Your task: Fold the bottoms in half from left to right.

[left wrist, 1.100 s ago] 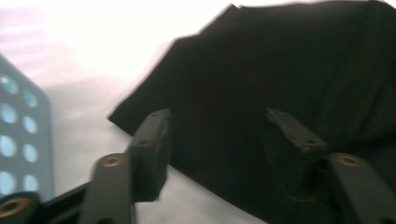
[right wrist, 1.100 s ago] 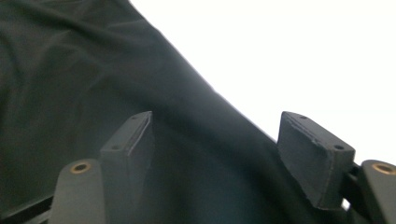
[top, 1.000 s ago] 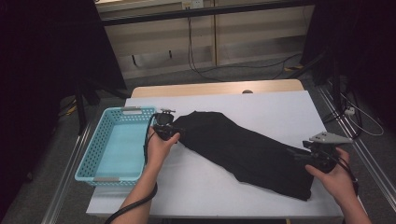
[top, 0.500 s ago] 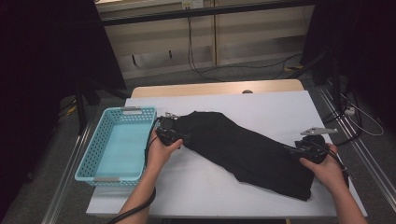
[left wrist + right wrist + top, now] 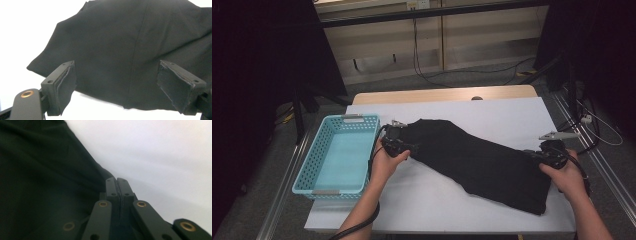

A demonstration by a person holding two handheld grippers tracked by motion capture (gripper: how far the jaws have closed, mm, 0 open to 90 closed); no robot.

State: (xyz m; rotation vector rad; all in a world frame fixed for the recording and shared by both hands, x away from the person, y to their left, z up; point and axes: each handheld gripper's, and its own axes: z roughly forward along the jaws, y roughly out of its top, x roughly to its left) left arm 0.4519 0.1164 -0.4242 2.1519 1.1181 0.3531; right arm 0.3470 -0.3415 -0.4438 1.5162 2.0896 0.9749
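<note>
Left gripper (image 5: pixel 398 145), held at nine o'clock of the high view, has its jaws spread wide. Right gripper (image 5: pixel 548 156), at three o'clock, has just been closing; its jaws now meet. Both forearms enter from six o'clock.

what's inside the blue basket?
Nothing visible: the blue basket shows only its bare light-blue floor. It sits left of the black garment on the white table. The strip behind its near wall is hidden.
</note>
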